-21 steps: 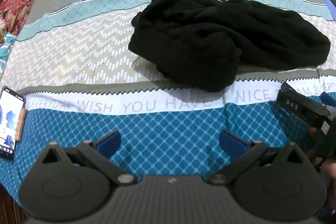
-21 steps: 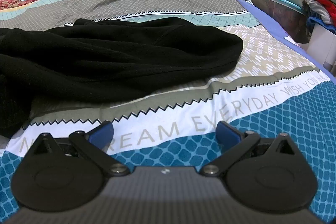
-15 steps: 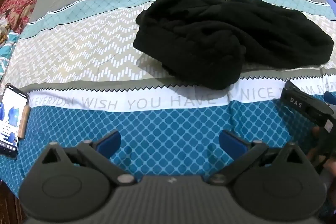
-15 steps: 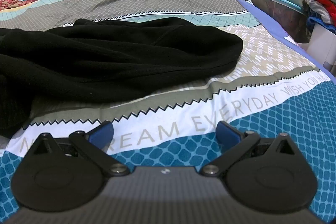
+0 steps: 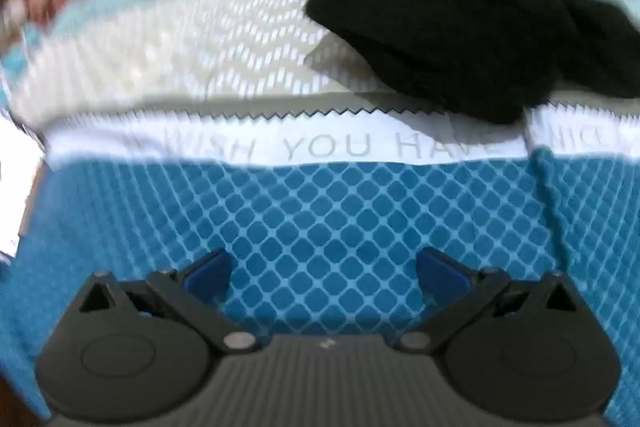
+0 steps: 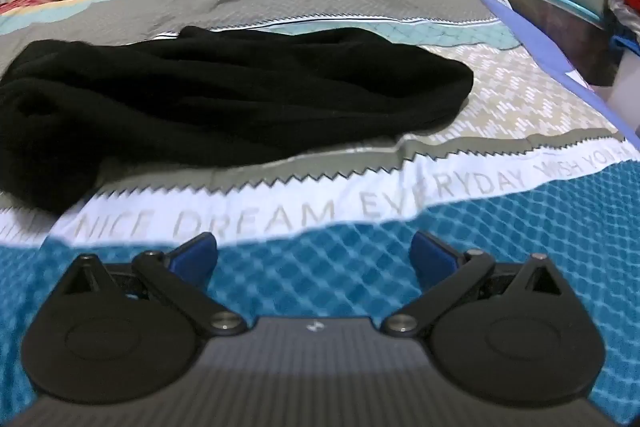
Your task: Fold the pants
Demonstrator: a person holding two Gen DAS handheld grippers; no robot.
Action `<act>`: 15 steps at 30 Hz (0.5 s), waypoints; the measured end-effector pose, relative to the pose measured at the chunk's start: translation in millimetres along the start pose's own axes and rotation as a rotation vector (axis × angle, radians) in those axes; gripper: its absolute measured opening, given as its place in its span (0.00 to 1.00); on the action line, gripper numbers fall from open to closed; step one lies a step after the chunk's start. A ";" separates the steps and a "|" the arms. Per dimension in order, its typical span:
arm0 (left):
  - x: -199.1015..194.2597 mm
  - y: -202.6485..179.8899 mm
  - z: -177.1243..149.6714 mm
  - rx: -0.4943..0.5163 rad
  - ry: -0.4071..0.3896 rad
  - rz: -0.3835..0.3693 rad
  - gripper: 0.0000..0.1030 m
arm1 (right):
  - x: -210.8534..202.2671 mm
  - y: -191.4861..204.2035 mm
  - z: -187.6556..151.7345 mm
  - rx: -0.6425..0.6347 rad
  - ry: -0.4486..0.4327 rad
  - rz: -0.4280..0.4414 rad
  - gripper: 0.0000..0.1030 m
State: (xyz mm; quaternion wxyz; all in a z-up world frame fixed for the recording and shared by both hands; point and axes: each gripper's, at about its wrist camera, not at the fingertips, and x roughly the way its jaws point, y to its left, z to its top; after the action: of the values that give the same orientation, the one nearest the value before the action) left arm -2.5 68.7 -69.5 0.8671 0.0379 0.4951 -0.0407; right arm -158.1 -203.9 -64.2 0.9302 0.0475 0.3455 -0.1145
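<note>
Both claws spread and empty, left gripper [image 5: 323,269] and right gripper [image 6: 314,255] over the blue-checked bedsheet [image 5: 340,211], black pants [image 6: 224,95] bunched beyond at twelve o'clock (soft, limp, likely light; take a hem or waistband edge), no containers discernible.

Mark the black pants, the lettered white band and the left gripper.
black pants [image 6: 224,99]: right wrist view, middle of the heap.
lettered white band [image 5: 320,147]: left wrist view, at YOU.
left gripper [image 5: 324,273]: left wrist view, between fingertips.
</note>
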 end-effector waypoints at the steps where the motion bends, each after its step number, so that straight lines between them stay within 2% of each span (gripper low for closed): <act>1: -2.2 8.9 -3.8 -0.034 -0.029 -0.023 1.00 | -6.9 -3.0 0.2 -0.018 -0.009 0.026 0.88; 3: -3.4 13.7 -10.0 0.009 -0.049 -0.037 1.00 | -17.6 -10.8 9.1 -0.038 -0.044 0.070 0.76; 5: -10.5 17.1 -17.8 0.049 -0.072 -0.057 1.00 | -23.8 -17.8 25.9 -0.038 -0.096 0.079 0.71; 7: -15.9 20.7 -13.1 0.061 -0.034 -0.091 1.00 | -23.8 -23.6 51.8 -0.051 -0.165 0.060 0.70; 9: -21.7 33.2 4.6 -0.011 -0.023 -0.195 0.98 | -13.4 -25.5 75.8 -0.069 -0.201 0.034 0.70; 11: -31.3 45.1 26.4 -0.142 -0.079 -0.305 0.98 | 7.0 -28.5 105.3 -0.069 -0.208 0.023 0.70; 12: -36.9 50.8 37.7 -0.202 -0.118 -0.342 1.00 | 21.8 -30.2 121.4 -0.076 -0.199 0.033 0.70; 15: -36.9 49.5 65.4 -0.240 -0.167 -0.404 1.00 | 67.1 -14.7 161.2 -0.145 -0.143 0.086 0.71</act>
State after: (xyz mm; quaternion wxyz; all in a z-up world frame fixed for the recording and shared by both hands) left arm 40.1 112.2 -3.2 0.8775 -0.1685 0.4205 -0.1571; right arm -10.5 -257.2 13.8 0.9575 -0.0137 0.2832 -0.0522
